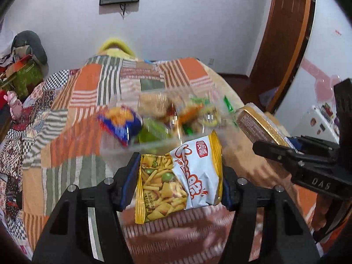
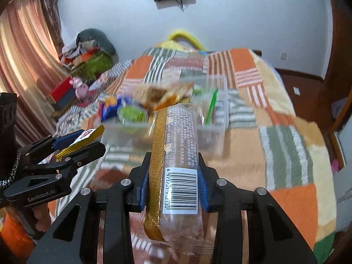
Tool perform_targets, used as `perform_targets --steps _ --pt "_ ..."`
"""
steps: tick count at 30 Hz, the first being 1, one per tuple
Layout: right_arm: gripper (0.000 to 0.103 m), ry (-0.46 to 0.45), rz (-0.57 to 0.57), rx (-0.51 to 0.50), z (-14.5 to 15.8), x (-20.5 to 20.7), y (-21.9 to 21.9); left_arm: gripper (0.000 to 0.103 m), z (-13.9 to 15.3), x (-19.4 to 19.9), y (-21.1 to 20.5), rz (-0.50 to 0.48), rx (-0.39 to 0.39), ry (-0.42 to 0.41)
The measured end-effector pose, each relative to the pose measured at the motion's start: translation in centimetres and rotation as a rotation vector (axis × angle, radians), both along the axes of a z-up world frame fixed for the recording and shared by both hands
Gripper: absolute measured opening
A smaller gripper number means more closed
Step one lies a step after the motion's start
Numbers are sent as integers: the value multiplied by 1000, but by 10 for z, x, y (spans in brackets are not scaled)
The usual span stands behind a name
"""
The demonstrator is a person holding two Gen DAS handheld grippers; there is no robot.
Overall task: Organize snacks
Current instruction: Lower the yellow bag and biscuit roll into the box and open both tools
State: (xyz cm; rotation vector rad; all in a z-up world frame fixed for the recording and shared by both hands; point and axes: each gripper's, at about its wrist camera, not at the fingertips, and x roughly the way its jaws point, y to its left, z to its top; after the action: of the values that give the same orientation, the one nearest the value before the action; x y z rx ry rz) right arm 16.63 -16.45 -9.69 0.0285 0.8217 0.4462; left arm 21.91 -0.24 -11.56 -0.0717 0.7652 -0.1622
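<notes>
My left gripper [image 1: 180, 171] is shut on a yellow and white snack bag [image 1: 182, 176] and holds it above the bed, just in front of a clear plastic box [image 1: 154, 145] with several snack packs in it. My right gripper [image 2: 175, 176] is shut on a long clear cracker pack with a gold tray [image 2: 176, 160], also held near the clear box [image 2: 211, 136]. The right gripper shows at the right of the left wrist view [image 1: 275, 151]. The left gripper with its bag shows at the left of the right wrist view [image 2: 81, 143].
The patchwork blanket [image 1: 88, 88] covers the bed. A blue snack bag [image 1: 120, 123] sticks out at the box's left side. Cluttered boxes and a pink toy [image 2: 79, 85] stand left of the bed. A wooden door frame [image 1: 286, 33] is at the right.
</notes>
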Motion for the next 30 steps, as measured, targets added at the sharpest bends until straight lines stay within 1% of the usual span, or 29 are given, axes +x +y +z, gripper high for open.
perform_targets --steps 4,9,14,16,19,22,26,28,30 --pt "33 -38 -15 9 9 14 4 62 9 25 -2 5 1 -21" --pt "33 -52 -33 21 13 38 7 62 9 54 -3 27 4 -26" --pt "33 -38 -59 23 7 61 11 63 -3 83 -8 48 27 -6" --pt "33 -25 -60 25 3 69 12 63 -9 94 -7 53 23 12" --pt "33 4 -57 29 -5 81 15 63 -15 105 -9 50 18 31" --pt "33 24 -59 24 -12 86 16 63 -19 109 -10 51 35 33" --pt "37 45 -64 33 -17 89 13 73 -24 113 -9 57 39 54" --pt "37 53 -62 41 -15 88 10 74 -27 114 -8 50 23 70" --pt "37 56 -64 45 -13 89 6 79 -25 112 -8 41 9 73"
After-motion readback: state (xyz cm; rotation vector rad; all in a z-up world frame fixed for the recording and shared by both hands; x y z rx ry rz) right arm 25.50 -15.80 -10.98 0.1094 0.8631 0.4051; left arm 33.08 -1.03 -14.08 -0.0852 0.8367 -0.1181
